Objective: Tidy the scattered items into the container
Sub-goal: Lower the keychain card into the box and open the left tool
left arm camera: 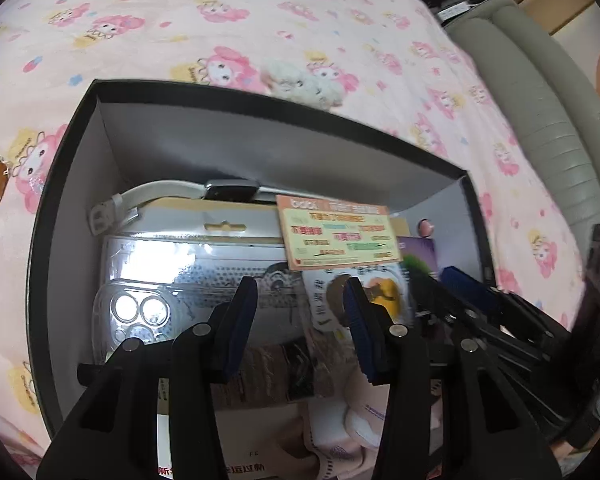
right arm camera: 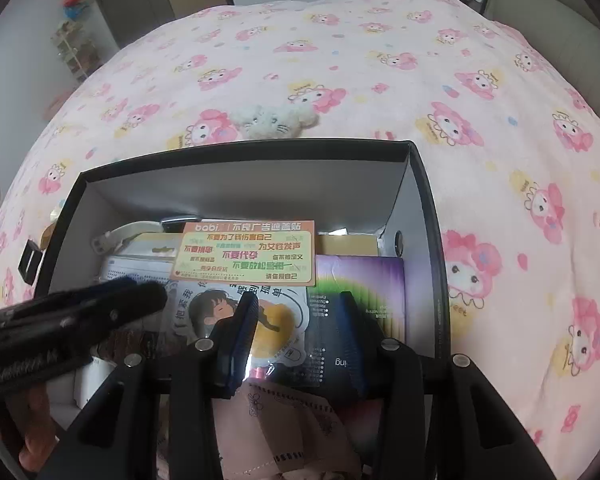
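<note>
Both the left gripper (left arm camera: 302,294) and right gripper (right arm camera: 296,312) hover part-open and empty over the box (right arm camera: 428,216); beyond it, apparently untouched, a light, soft plush toy (right arm camera: 274,120) invites a mid-body pinch.

**Colours around the black box**

Box (right arm camera: 432,216): black rim, pale grey-white inside. Under it, bedspread (right arm camera: 340,60): pink, printed with pink-hooded cartoon figures and yellow patches. Just beyond its far wall, fluffy toy (right arm camera: 274,120): cream-white. Inside: sticker card (right arm camera: 246,250) orange-edged, pale yellow-green, with red and green lettering; booklet (right arm camera: 364,280) purple with a green streak; phone case (left arm camera: 140,312) clear. Gripper pads (right arm camera: 242,326) blue on black fingers.
</note>
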